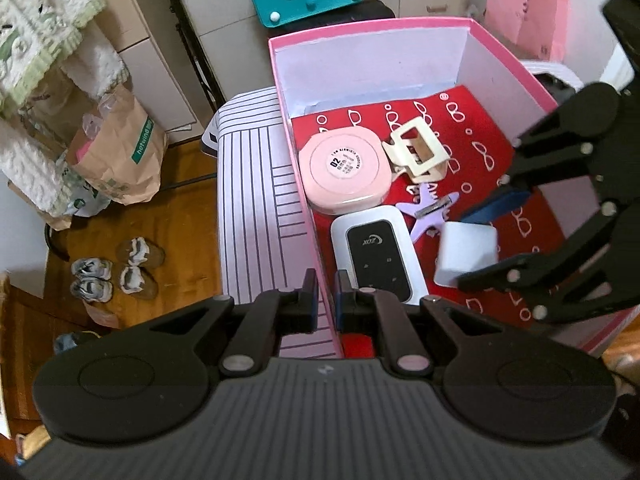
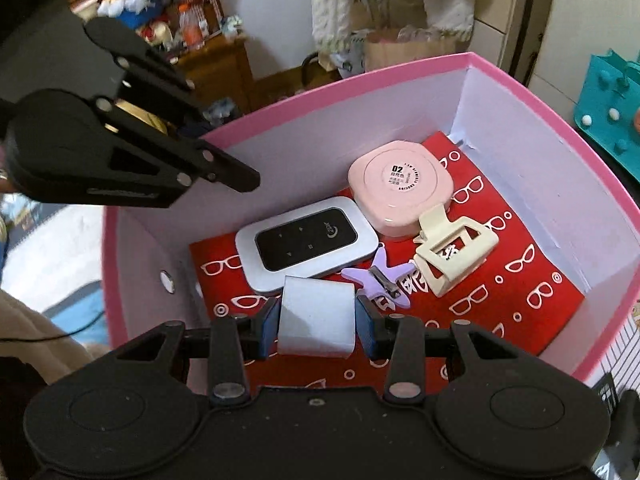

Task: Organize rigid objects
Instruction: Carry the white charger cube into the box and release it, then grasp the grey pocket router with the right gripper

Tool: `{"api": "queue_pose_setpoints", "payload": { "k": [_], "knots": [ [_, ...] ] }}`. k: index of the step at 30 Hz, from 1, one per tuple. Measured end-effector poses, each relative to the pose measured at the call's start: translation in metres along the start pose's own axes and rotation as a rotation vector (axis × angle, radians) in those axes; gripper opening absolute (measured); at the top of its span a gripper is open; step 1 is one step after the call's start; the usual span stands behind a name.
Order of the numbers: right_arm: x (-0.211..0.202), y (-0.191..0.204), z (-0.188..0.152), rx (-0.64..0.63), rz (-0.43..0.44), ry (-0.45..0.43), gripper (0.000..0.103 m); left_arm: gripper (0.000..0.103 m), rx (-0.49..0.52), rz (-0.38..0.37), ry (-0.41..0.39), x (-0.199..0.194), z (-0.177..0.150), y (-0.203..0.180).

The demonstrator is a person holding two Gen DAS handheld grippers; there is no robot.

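The right gripper (image 2: 317, 326) clasps a white cube-shaped charger (image 2: 317, 316) low inside the pink box (image 2: 560, 128), beside the pocket router (image 2: 306, 243), while the left gripper (image 1: 326, 300) pinches the box's near wall.

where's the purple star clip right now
The purple star clip lies on the red cloth in the pink box, between the white router and cream claw clip.

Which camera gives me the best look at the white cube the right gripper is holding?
The right wrist view: the white cube sits centred between the right gripper pads, above the pink box. The left wrist view shows the cube from the side, slightly blurred, partly behind a gripper finger.
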State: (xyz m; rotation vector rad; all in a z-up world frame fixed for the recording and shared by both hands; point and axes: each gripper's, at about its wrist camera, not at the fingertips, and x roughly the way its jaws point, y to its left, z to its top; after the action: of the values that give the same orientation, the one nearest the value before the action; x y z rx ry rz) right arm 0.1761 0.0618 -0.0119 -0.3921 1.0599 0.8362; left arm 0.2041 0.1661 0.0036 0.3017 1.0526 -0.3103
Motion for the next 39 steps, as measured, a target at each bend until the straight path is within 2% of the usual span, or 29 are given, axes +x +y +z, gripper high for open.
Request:
{"api": "queue_pose_setpoints", "payload": {
  "k": [4,6,11,16,22,28,36,39],
  "knots": [
    [0.007,-0.003,0.005,-0.002,-0.012,0.031,0.046,0.007,0.013,0.014,0.0,-0.001,-0.001,-0.003],
    [0.007,-0.004,0.006,0.002,-0.012,0.017,0.047,0.007,0.016,0.023,-0.004,-0.002,-0.002,-0.004],
    [-0.02,-0.011,-0.001,0.068,-0.008,-0.108,0.049,0.007,0.019,0.036,-0.008,-0.002,-0.003,-0.007],
    [-0.066,-0.025,-0.026,0.166,-0.02,-0.25,0.049,0.007,0.018,0.045,-0.006,-0.002,-0.002,-0.01],
    [-0.114,-0.04,-0.07,0.27,-0.127,-0.363,0.05,0.007,0.024,0.064,0.003,-0.002,0.0,-0.014],
    [-0.137,-0.066,-0.126,0.402,-0.24,-0.409,0.054,0.007,0.003,0.072,0.008,-0.001,0.001,-0.014],
    [-0.133,-0.109,-0.193,0.55,-0.442,-0.353,0.056,0.008,-0.01,0.084,0.013,-0.001,0.002,-0.016],
    [-0.127,-0.121,-0.214,0.572,-0.488,-0.327,0.058,0.008,-0.026,0.078,0.012,-0.001,0.001,-0.014]
  ]
}}
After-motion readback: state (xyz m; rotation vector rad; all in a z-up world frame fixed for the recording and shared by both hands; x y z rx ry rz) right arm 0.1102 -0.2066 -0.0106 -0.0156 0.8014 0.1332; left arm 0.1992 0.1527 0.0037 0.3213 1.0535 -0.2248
